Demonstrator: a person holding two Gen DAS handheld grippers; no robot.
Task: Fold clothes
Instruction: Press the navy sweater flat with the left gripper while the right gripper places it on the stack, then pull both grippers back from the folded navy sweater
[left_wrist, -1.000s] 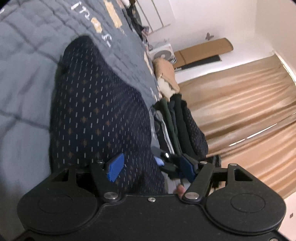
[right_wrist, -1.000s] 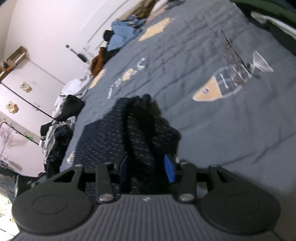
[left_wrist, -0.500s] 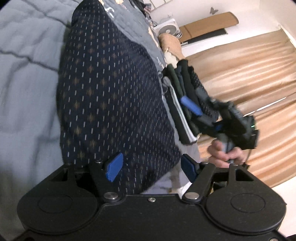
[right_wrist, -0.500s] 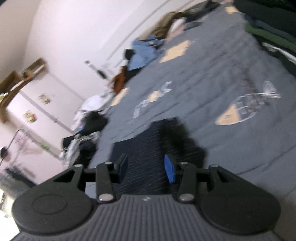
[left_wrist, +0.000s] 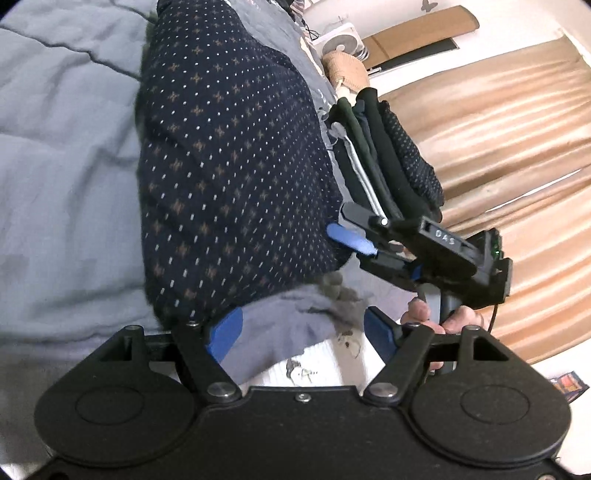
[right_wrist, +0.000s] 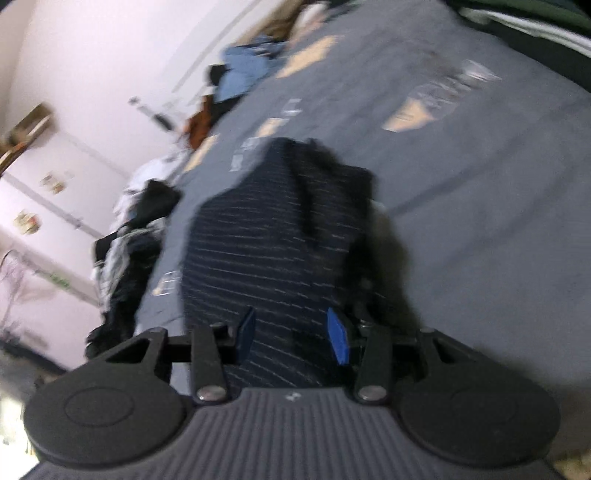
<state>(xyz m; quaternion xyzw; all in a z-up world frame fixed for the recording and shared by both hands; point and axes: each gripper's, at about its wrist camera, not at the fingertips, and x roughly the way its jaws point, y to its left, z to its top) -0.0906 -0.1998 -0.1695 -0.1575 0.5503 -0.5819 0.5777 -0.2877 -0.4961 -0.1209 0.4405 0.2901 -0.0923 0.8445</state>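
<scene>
A navy garment with small dots and crosses (left_wrist: 229, 158) lies folded flat on the grey quilt (left_wrist: 62, 155). My left gripper (left_wrist: 301, 332) is open at the garment's near end, with only the quilt's edge between its blue pads. My right gripper (left_wrist: 354, 242), held by a hand (left_wrist: 436, 321), sits at the garment's right edge with one blue finger against the cloth. The blurred right wrist view shows the same garment (right_wrist: 273, 236) stretching away under my right gripper (right_wrist: 291, 334). Its pads stand apart over the cloth, so it reads as open.
A stack of folded dark clothes (left_wrist: 388, 147) stands on the bed just right of the garment. Tan curtains (left_wrist: 517, 147) hang beyond it. Loose clothes (right_wrist: 125, 236) are heaped off the bed's far side, with blue ones (right_wrist: 247, 70) at the far end.
The garment went from bunched in the right gripper to lying flat. My left gripper drew back toward the bed's near edge. The right gripper moved in against the garment's right edge.
</scene>
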